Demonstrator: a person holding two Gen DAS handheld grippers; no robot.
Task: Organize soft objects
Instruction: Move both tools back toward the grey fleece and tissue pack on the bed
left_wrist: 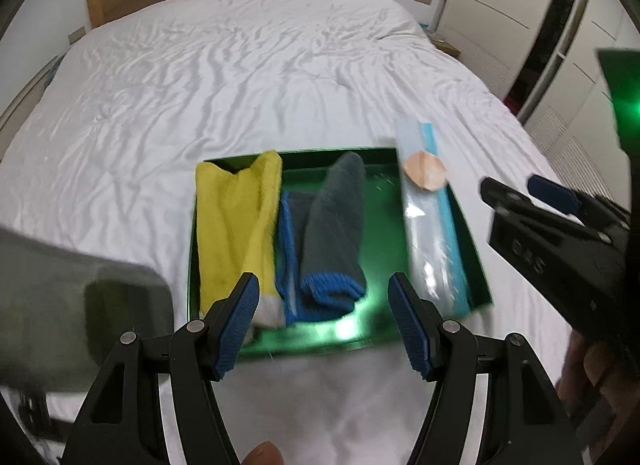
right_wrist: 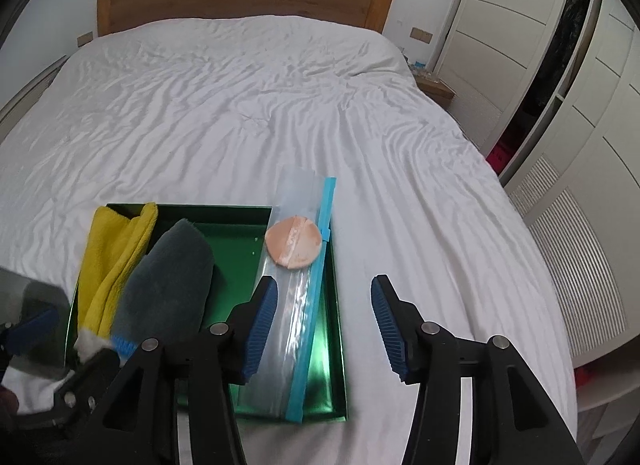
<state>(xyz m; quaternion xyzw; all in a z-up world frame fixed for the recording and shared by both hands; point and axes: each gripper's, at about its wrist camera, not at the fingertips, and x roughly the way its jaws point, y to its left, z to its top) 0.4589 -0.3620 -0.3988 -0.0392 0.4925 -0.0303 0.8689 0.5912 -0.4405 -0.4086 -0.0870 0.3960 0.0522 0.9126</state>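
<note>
Now both tongs hover over the near edge of the green tray on the bed, each partly open and holding nothing. Left tongs sit above the yellow cloth and grey cloth; right tongs are nearer the zip bag, just beyond and left of them. All three lie lengthwise, pointing away toward the headboard, the bag's far end overhanging the tray rim.
</note>
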